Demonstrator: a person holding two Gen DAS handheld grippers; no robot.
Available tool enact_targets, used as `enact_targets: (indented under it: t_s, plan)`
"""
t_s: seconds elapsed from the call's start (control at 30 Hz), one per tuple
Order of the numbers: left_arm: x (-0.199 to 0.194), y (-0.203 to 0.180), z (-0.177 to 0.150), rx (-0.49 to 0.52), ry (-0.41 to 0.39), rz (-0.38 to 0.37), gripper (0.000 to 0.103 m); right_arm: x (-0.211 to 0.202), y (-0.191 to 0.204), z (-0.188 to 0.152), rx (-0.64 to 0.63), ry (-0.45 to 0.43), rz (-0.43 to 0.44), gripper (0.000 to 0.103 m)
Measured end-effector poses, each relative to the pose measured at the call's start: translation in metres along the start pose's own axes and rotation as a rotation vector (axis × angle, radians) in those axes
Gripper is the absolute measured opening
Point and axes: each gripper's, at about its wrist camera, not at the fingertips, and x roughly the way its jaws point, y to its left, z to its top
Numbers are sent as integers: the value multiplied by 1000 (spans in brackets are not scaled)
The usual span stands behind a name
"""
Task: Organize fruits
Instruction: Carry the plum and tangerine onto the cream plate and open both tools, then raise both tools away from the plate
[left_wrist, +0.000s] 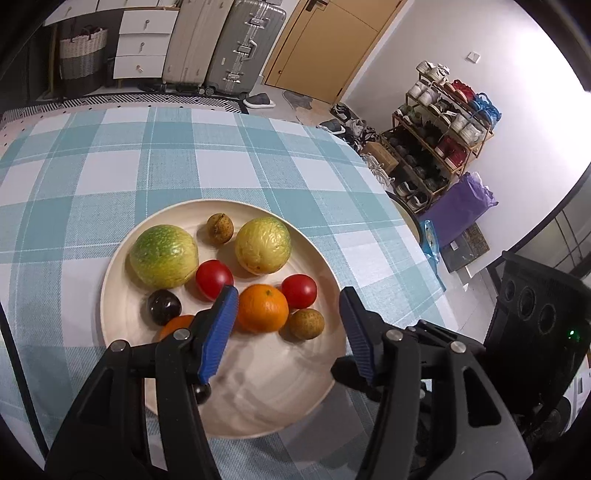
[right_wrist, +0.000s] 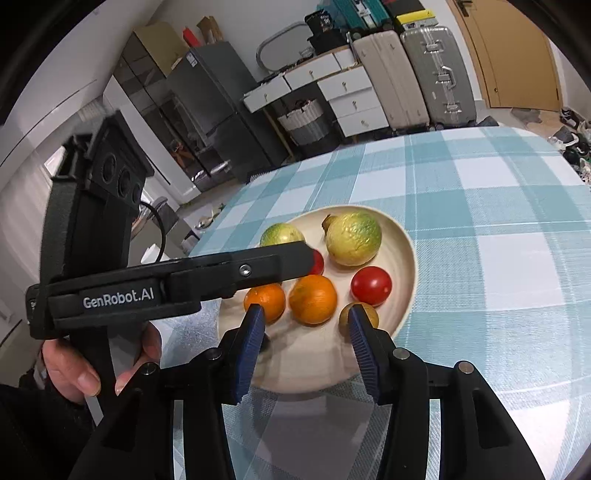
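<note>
Fruits: all of them sit on the cream plate (left_wrist: 332, 258), which rests on the checked table (left_wrist: 92, 166).
Landmark: I place everything by the larger orange (left_wrist: 263, 308) near the plate's middle.
Behind the orange: two big green-yellow round fruits (left_wrist: 164, 256) and (left_wrist: 263, 245), with a small brown one (left_wrist: 219, 228) between them at the far rim.
Beside the orange: one red tomato (left_wrist: 299, 291) touches it on the right, another (left_wrist: 213, 278) sits just to its left, and a dark plum (left_wrist: 164, 307) lies further left.
Near side of the orange: a small brown fruit (left_wrist: 306, 324) and a second orange (right_wrist: 265, 301), partly hidden in the left view.
Left tongs (left_wrist: 288, 325): apart, empty, hovering over the near half of the plate.
Right tongs (right_wrist: 306, 332): apart, empty, also above the plate's near edge.
Handling, my judgement: tomatoes and plum look smooth, slippery and easily bruised; oranges look firmer with a grippy peel; the big wrinkled fruits are likely heavier and wide for my tongs.
Where to hold: across the widest middle of each round fruit, squeezing gently.
Risk: a round fruit may roll and nudge its neighbours.
</note>
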Motion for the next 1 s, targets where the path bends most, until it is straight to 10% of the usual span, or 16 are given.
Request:
enact_targets:
  t_s: [1.0]
  plan:
    - [-137, -8, -43, 26, -306, 256, 84, -62, 27, -19, -16, -189, -89, 85]
